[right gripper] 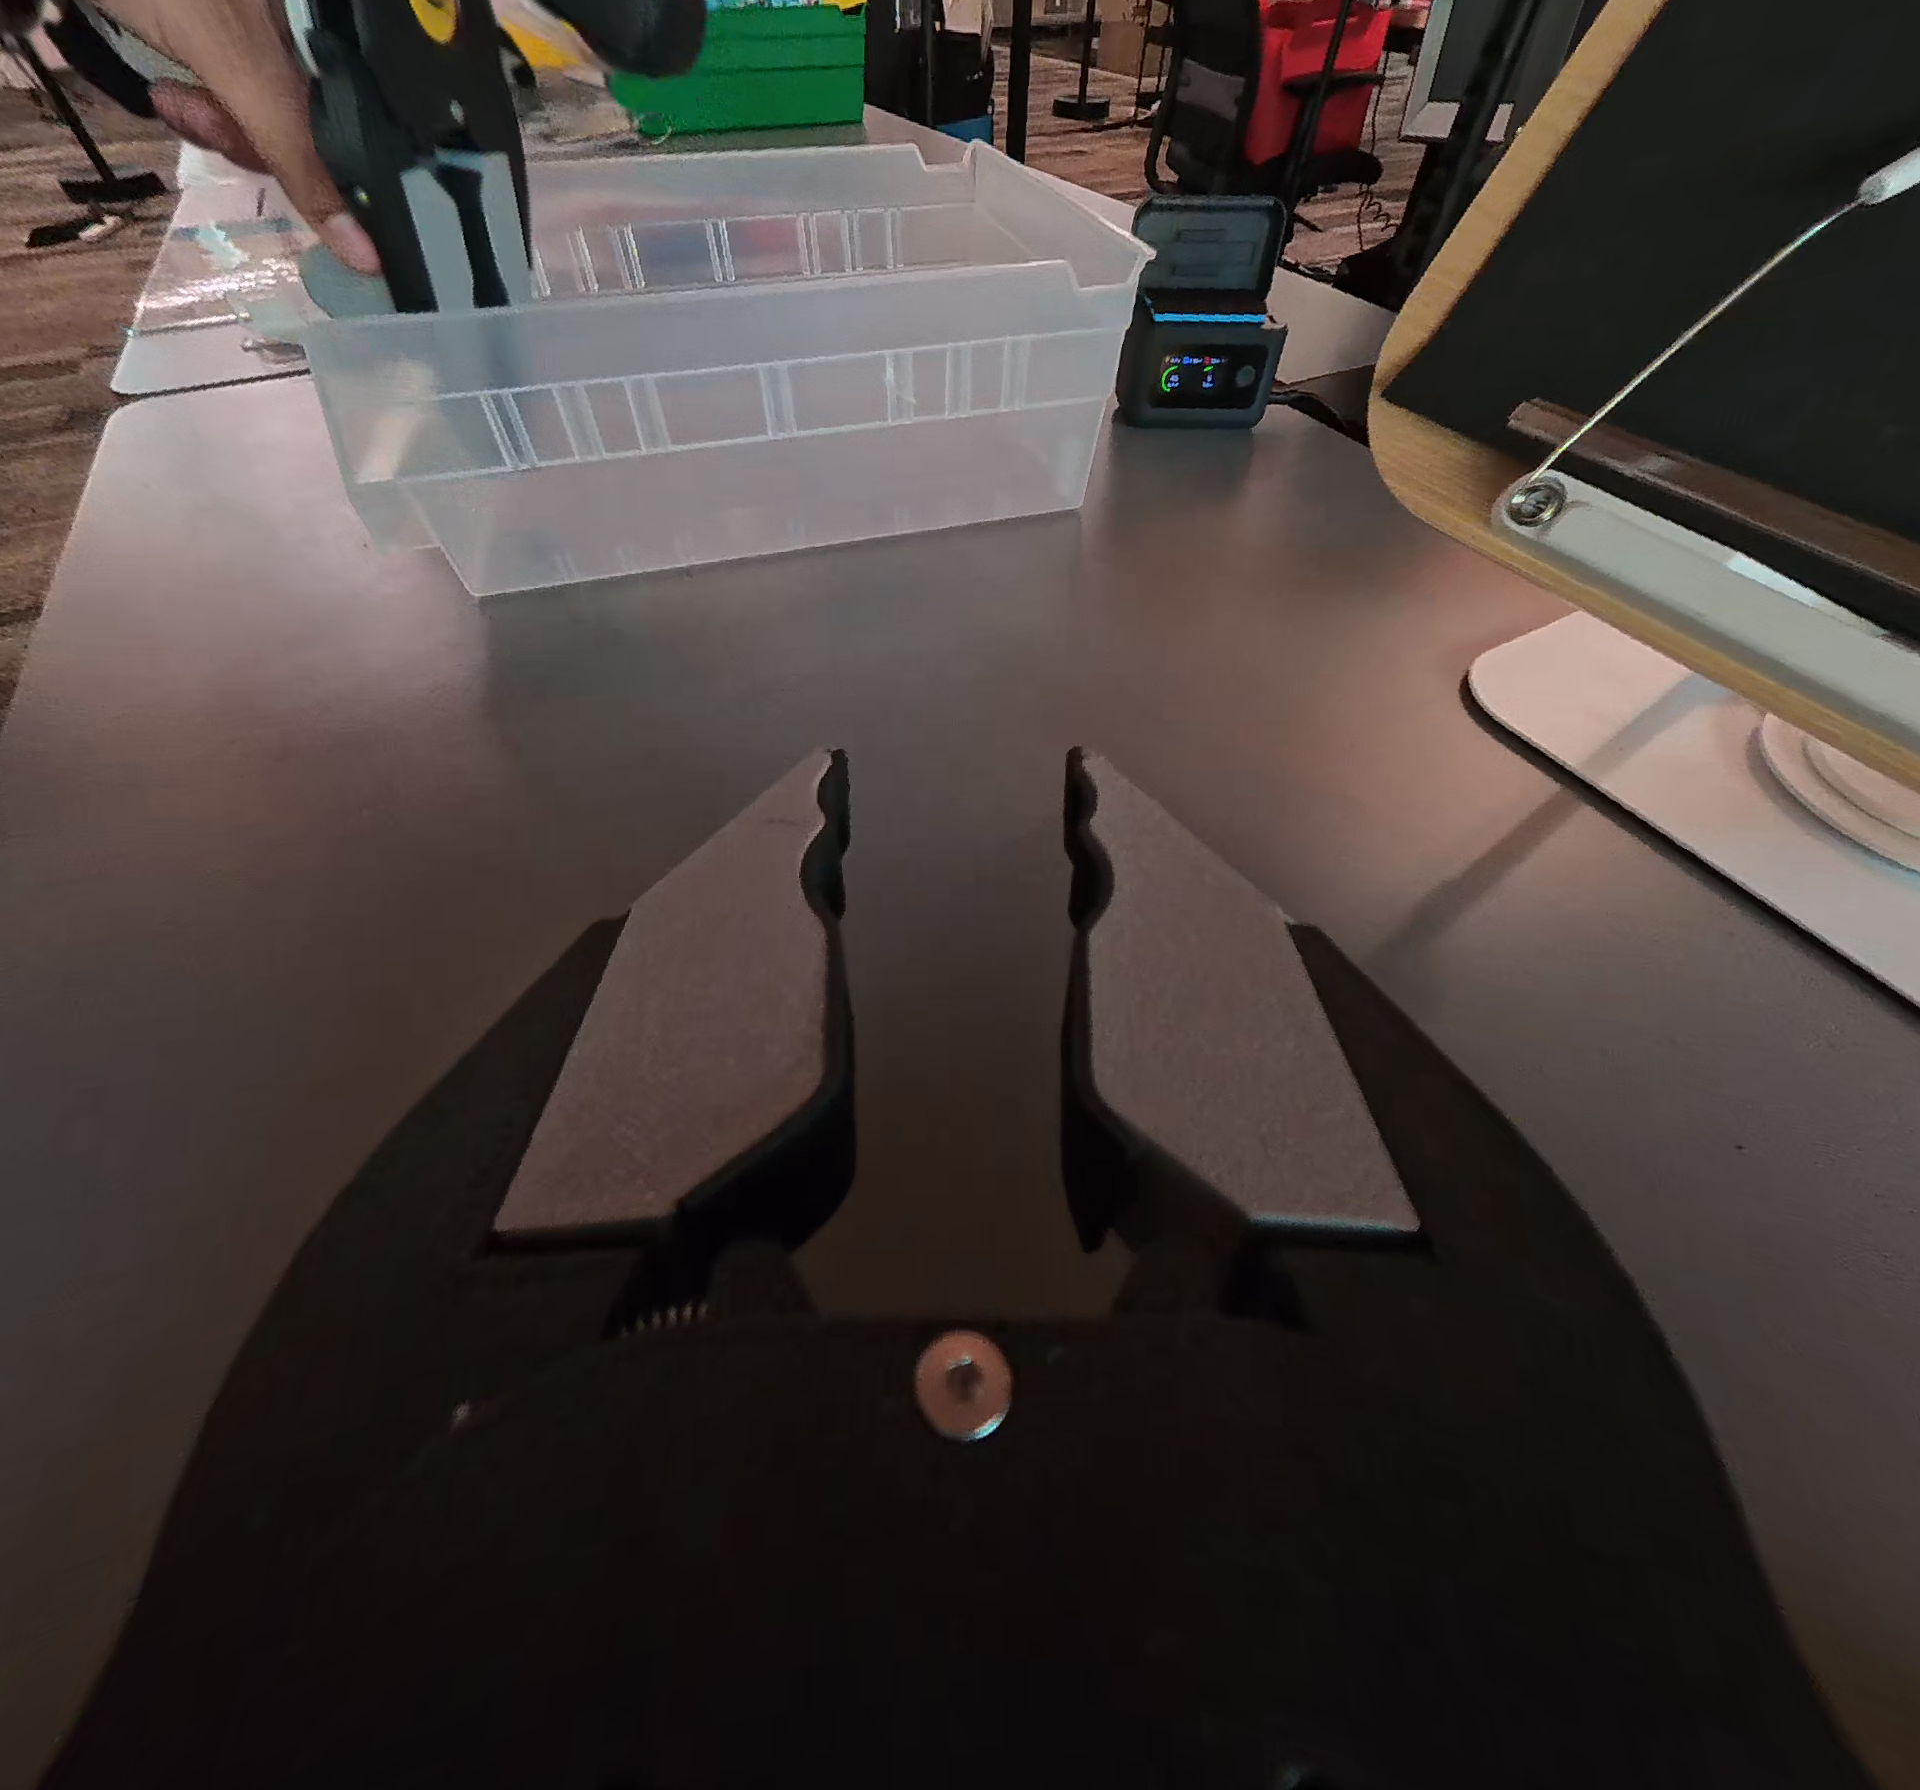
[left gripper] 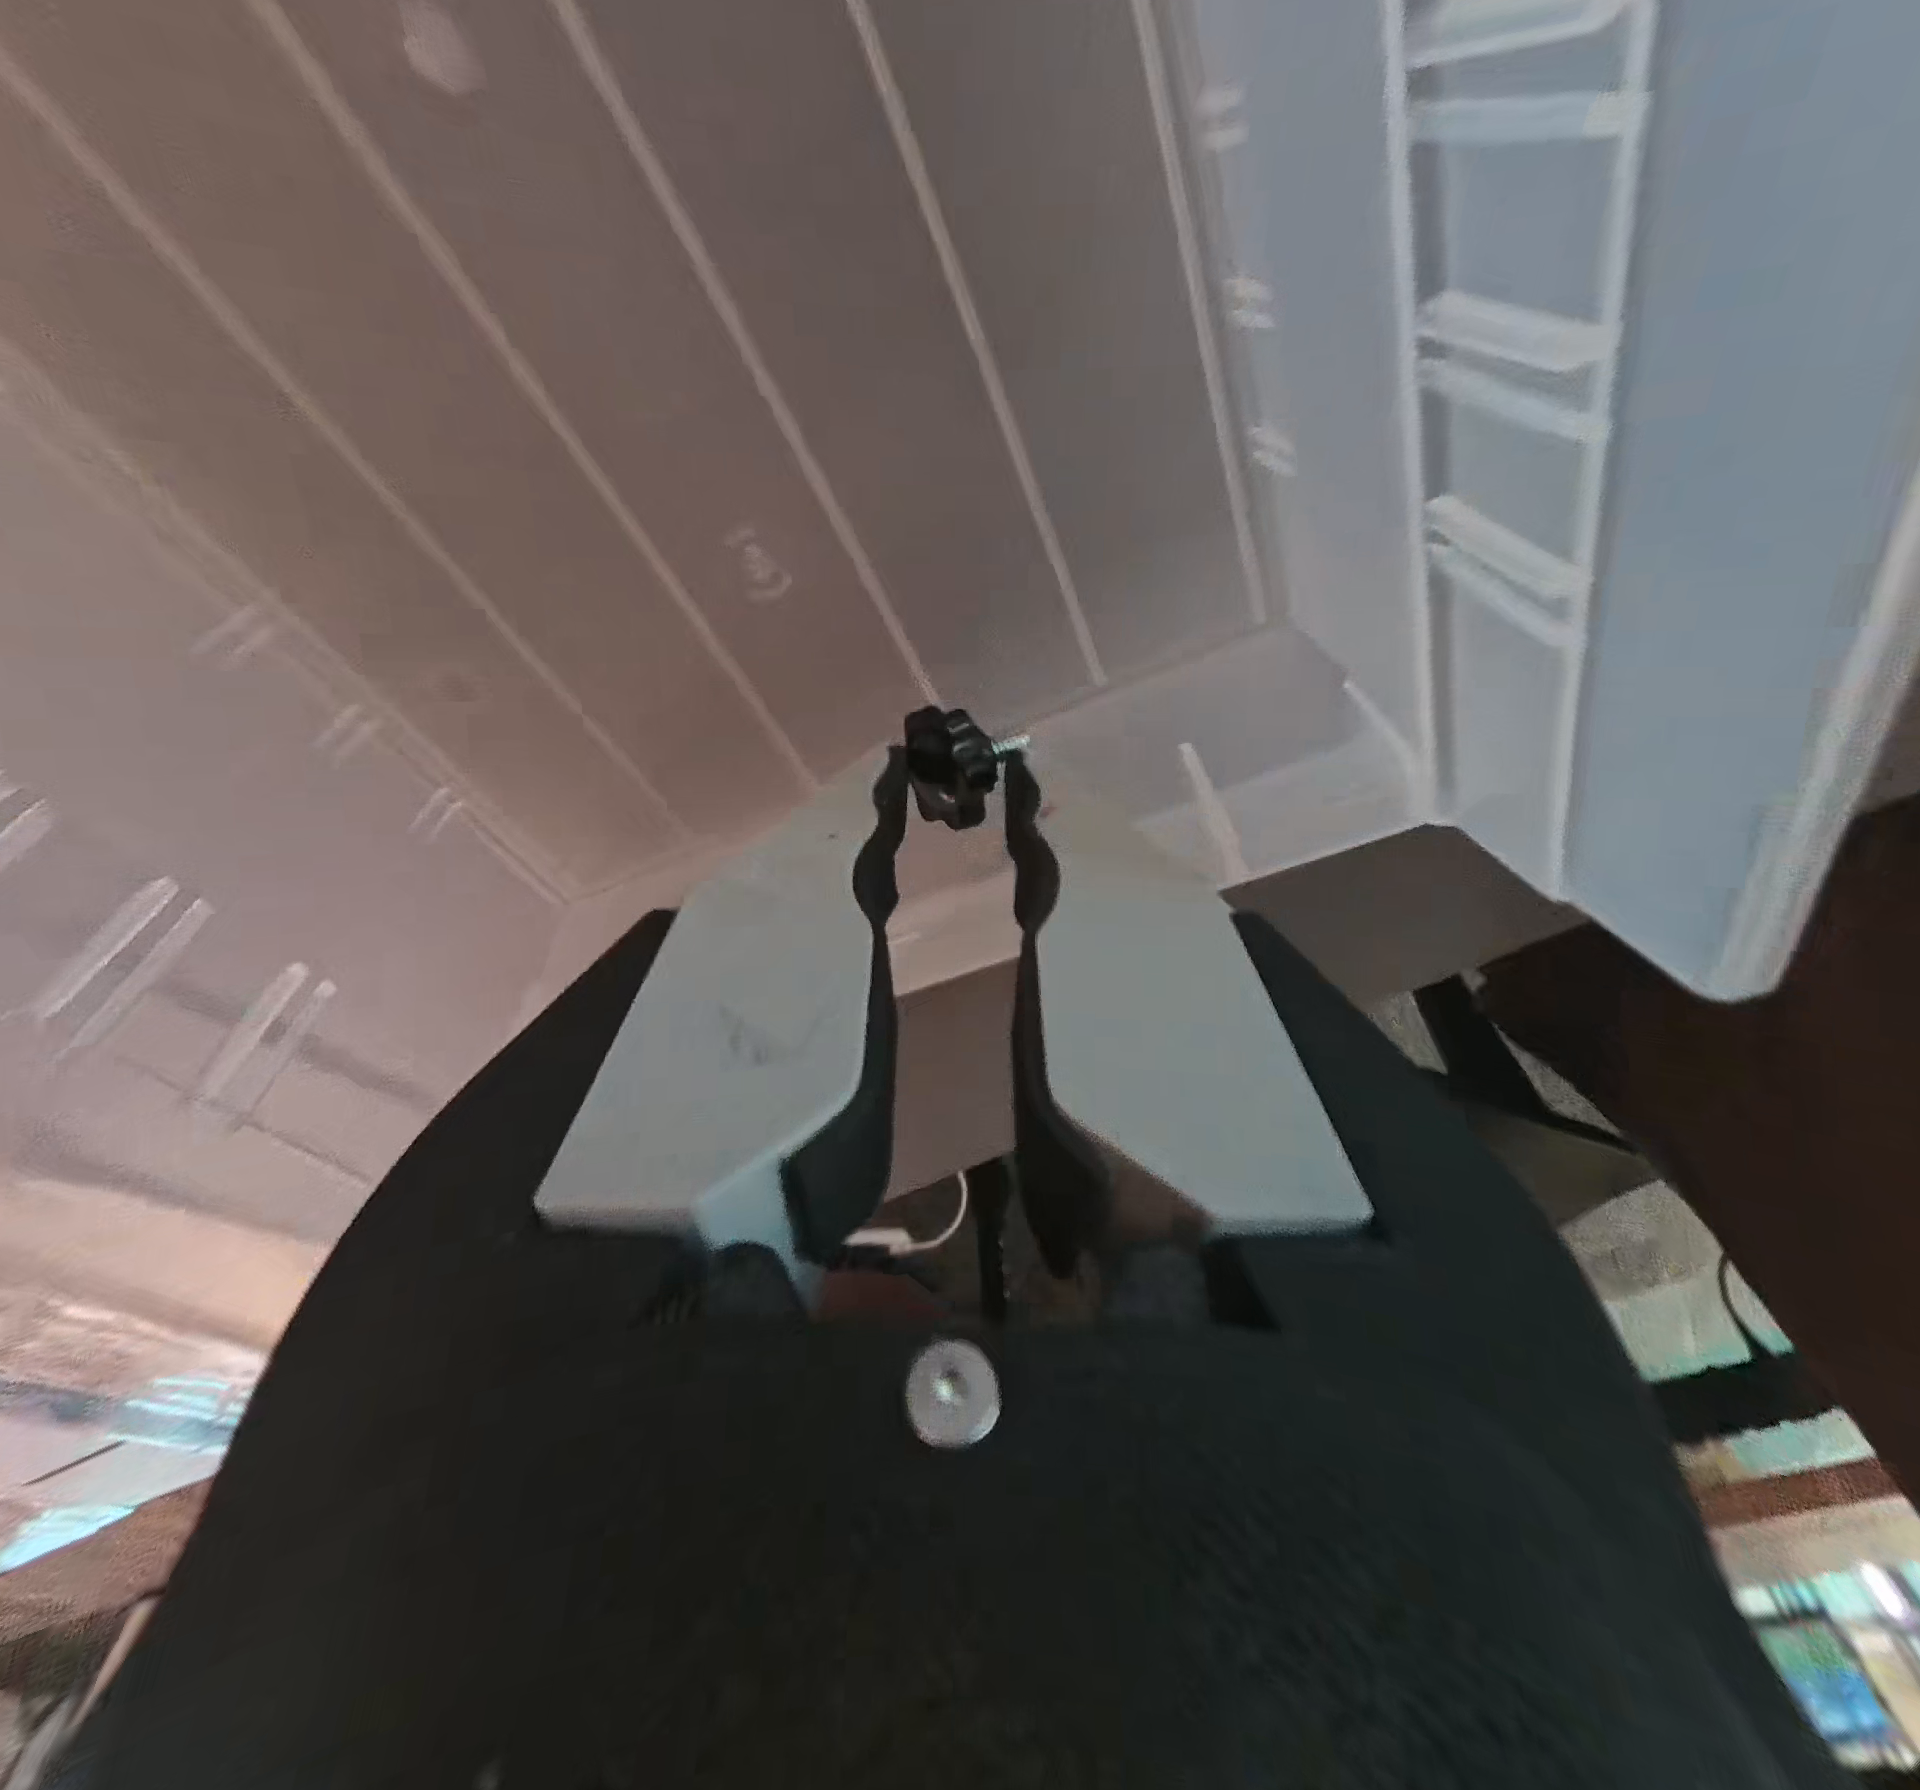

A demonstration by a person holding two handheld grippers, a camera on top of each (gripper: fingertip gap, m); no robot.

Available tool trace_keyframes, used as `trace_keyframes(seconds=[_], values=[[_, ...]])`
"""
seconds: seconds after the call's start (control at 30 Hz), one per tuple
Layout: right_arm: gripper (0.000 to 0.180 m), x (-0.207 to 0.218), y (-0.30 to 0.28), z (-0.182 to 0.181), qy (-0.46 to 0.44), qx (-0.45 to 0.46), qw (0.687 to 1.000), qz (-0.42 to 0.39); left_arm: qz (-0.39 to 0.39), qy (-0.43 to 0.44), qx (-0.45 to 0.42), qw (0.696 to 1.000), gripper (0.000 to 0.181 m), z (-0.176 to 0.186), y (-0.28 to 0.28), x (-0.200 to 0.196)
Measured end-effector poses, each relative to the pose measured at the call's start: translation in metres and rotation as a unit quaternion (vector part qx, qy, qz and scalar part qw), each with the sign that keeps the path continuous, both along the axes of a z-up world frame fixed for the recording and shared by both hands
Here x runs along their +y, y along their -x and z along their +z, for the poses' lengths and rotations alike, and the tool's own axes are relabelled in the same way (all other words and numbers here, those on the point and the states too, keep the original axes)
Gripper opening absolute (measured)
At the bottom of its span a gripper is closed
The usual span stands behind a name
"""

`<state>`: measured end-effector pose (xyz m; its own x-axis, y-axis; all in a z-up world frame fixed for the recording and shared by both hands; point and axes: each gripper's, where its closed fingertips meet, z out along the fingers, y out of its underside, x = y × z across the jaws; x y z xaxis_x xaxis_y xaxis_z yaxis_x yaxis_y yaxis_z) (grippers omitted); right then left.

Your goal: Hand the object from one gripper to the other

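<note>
inside the clear plastic bin [right gripper: 727,410] at the far end of the grey tabletop [right gripper: 935,660], the left gripper [left gripper: 951,772] reached down with its jaws drawn narrow around a small black knob with a short metal screw [left gripper: 943,766] sticking out to one side; the knob sat right at the fingertips, close above the bin's ribbed floor, and whether it was already lifted clear or still resting there could not be told. seen from the right wrist view, the same left gripper [right gripper: 457,254] was dipped over the bin's left end, held by a person's hand [right gripper: 208,47]. the right gripper [right gripper: 956,784] hung low over the bare tabletop, well apart from the bin, its jaws spread wide and holding nothing. a small dark device with a lit screen [right gripper: 1205,369] stood just beside the bin's right end, and a wood-edged monitor [right gripper: 1558,182] leaned in at the right. by the look of it, only the pickup was done or nearly done: the knob remained to be raised out of the bin, brought toward the waiting right gripper, gripped there and released by the left
</note>
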<state>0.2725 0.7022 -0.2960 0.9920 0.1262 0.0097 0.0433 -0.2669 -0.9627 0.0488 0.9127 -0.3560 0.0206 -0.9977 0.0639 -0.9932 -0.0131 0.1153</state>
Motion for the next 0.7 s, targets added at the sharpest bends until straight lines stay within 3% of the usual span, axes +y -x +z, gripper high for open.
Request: trace_keyframes(seconds=[0.03, 0.27, 0.4, 0.5, 0.6, 0.7], values=[[0.038, 0.0, -0.001, 0.001, -0.002, 0.002, 1.0, -0.001, 0.004, 0.002, -0.011, 1.0, 0.015, 0.005, -0.002, 0.001], [0.038, 0.001, -0.007, -0.004, 0.005, 0.019, 1.0, -0.007, 0.005, 0.005, -0.065, 0.998, 0.014, 0.036, -0.014, 0.004], [0.041, 0.001, -0.001, -0.004, 0.007, 0.028, 1.0, 0.012, -0.026, 0.02, -0.174, 0.984, 0.015, 0.081, -0.049, -0.015], [0.043, 0.001, 0.015, -0.004, 0.011, 0.043, 0.997, 0.06, -0.088, 0.028, -0.314, 0.945, 0.015, 0.134, -0.091, -0.056], [0.05, 0.0, 0.029, 0.001, 0.002, 0.046, 0.994, 0.101, -0.138, 0.102, -0.465, 0.869, 0.015, 0.179, -0.127, -0.135], [0.045, -0.013, 0.056, 0.01, -0.001, 0.08, 0.977, 0.2, -0.153, 0.145, -0.556, 0.804, 0.014, 0.182, -0.158, -0.196]])
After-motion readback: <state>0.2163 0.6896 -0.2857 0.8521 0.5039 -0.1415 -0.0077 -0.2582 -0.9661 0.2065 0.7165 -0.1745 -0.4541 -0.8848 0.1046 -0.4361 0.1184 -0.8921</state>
